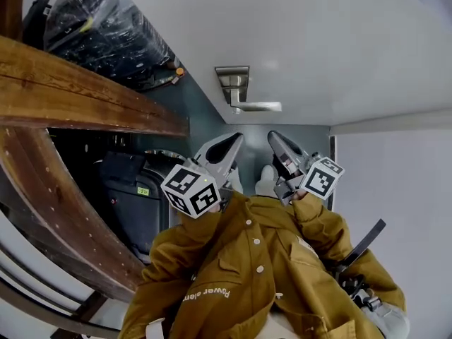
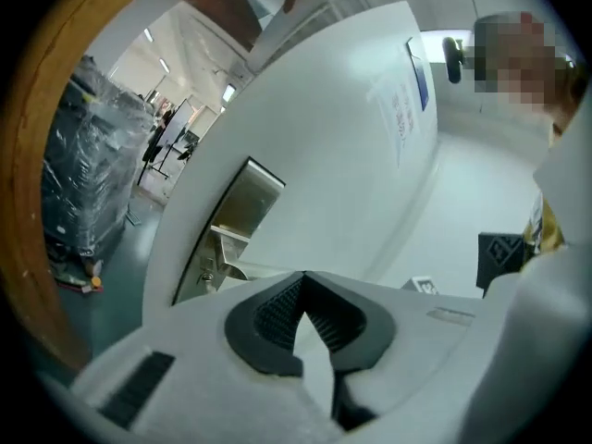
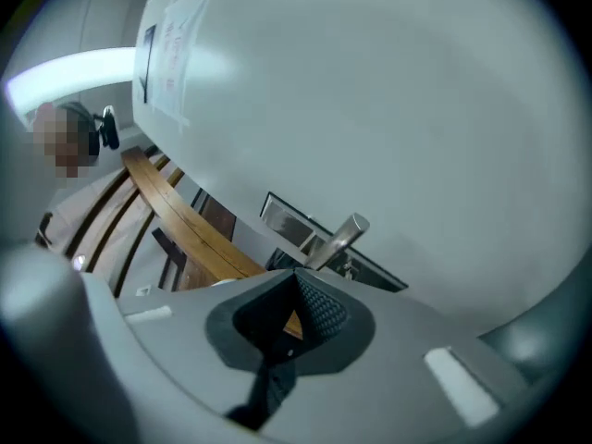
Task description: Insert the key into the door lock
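Note:
A white door (image 1: 318, 48) carries a metal lock plate (image 1: 232, 80) with a lever handle (image 1: 256, 106). Both grippers are raised just below the handle and point at the door. My left gripper (image 1: 233, 138) is shut, its ribbed pads meeting with nothing between them (image 2: 301, 283); the lock plate (image 2: 242, 202) lies just ahead of it to the left. My right gripper (image 1: 274, 135) is shut too (image 3: 296, 280), and the lever handle (image 3: 340, 238) stands directly beyond its tips. No key shows in either pair of jaws. A small fitting under the handle is too small to make out.
A thick curved wooden beam (image 1: 78, 83) runs along the left. Plastic-wrapped dark equipment (image 1: 106, 27) and dark cases (image 1: 134, 189) stand behind it. The person's mustard jacket (image 1: 247, 274) fills the lower middle. A paper notice (image 2: 407, 100) hangs higher on the door.

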### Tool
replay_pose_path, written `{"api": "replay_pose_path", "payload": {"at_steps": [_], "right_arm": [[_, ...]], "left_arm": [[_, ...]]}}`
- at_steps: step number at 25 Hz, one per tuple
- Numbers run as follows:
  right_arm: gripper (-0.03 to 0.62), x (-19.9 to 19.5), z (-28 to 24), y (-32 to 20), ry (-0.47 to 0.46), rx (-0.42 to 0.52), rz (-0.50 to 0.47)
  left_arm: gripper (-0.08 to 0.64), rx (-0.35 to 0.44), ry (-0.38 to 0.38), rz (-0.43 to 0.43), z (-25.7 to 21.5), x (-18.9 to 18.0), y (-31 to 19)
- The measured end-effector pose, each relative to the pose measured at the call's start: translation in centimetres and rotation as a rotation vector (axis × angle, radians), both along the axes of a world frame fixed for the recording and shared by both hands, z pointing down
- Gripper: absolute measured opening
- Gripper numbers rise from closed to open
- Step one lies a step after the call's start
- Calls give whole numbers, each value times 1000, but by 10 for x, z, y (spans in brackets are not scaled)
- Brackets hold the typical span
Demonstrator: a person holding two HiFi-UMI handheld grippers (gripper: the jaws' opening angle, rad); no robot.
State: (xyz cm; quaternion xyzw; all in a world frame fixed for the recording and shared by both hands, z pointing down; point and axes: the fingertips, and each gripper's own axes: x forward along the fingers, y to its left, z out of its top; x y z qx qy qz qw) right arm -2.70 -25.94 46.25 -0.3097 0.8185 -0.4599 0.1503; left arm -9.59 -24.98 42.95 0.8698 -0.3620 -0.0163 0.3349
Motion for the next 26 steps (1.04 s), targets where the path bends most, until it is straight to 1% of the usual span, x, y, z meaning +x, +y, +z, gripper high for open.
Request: {"api": "replay_pose_path", "payload": {"at_steps": [1,2,4,5,8,12,15,21,26], "right_arm": [[5,5,-7,-3,37,37,16],[5,10,-14,-6,52,64,33],[5,16,-21,-11,70,78,59],[5,18,-21,-11,97,77,63],[5,19,-21,-13,199,90,49],[5,14,-25,-15,293,129,24],[5,7,-25,-14,343,154,0],[5,-2,-23,-9,388,173,-38],[5,-3,-13,-6,347,129,-64]], "left_arm": [[0,9,-25,-12,2,3,4],[0,13,-39,-25,5,4,6],[0,14,-40,-56,9,6,10],[0,16,-43,-70,10,6,12],[0,32,-75,-89,12,10,13],[0,39,-102,-82,12,17,11],[0,38,-114,-78,13,21,10],[0,39,-116,-73,14,25,11],[0,30,-107,-76,14,27,13]]}}
